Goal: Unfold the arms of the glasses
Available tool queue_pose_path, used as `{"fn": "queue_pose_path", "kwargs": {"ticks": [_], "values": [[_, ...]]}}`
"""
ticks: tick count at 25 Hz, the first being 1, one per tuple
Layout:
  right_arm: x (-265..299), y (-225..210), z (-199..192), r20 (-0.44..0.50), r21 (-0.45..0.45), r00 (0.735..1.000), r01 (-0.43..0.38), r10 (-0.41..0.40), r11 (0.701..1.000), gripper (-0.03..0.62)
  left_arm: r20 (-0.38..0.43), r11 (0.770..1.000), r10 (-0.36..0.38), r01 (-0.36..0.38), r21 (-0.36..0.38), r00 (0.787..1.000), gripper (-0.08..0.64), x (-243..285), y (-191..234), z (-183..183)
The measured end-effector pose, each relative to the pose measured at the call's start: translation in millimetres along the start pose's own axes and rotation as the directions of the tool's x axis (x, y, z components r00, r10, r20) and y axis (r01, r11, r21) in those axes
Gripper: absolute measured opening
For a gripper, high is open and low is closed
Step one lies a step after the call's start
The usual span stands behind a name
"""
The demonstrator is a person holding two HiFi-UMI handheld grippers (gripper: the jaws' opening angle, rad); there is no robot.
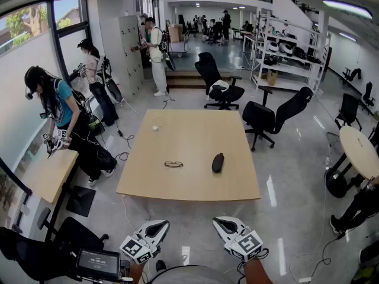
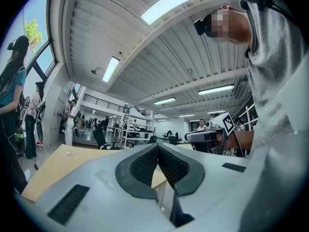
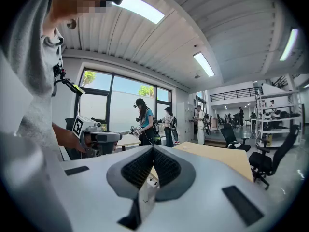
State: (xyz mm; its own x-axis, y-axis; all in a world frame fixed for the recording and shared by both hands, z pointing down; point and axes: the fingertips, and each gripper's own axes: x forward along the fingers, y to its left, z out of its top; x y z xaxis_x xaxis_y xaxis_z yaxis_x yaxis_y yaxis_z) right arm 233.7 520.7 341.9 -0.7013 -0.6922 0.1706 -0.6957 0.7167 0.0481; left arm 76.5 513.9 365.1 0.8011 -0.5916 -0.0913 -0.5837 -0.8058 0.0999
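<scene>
**Operator:** Where are the glasses (image 1: pixel 173 164)?

**Spotter:** Ahead of you on the table (image 1: pixel 189 188), toward its near edge and a little left of the middle. They lie flat, a thin dark frame. From your head view they are too small to show whether the arms are folded

**Operator:** What is next to them?

**Spotter:** A dark oblong case (image 1: pixel 218 163) lies to their right, near but not touching. A small white thing (image 1: pixel 155 128) sits further back on the left half of the top

**Operator:** And my grippers?

**Spotter:** You hold both low in front of you, side by side and apart, well short of the table. Your left gripper (image 1: pixel 160 224) has its jaws pressed together at the tips, with nothing between them. Your right gripper (image 1: pixel 221 220) is the same: jaws closed and empty. Both point toward the table

**Operator:** What else is around?

**Spotter:** A black chair (image 1: pixel 275 116) stands off the table's far right corner. On your left a person (image 1: pixel 62 108) in a teal top stands at a smaller desk (image 1: pixel 50 173) by the window, and more people stand further back
</scene>
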Motion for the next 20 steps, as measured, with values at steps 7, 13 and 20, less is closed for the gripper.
{"fn": "queue_pose_path", "kwargs": {"ticks": [7, 13, 20], "values": [[0, 2, 0, -0.007, 0.006, 1.0, -0.004, 0.004, 1.0, 0.008, 0.0, 1.0, 0.003, -0.003, -0.008, 1.0, 0.006, -3, 0, -2], [6, 3, -1, -0.009, 0.007, 1.0, -0.007, 0.007, 1.0, 0.008, -0.004, 1.0, 0.01, -0.01, -0.01, 1.0, 0.006, -8, 4, -5], [8, 10, 3, 0.024, 0.037, 0.999, -0.024, 0.024, 0.999, 0.008, 0.002, 1.0, 0.01, -0.01, -0.006, 1.0, 0.006, -13, 5, -4]]}}
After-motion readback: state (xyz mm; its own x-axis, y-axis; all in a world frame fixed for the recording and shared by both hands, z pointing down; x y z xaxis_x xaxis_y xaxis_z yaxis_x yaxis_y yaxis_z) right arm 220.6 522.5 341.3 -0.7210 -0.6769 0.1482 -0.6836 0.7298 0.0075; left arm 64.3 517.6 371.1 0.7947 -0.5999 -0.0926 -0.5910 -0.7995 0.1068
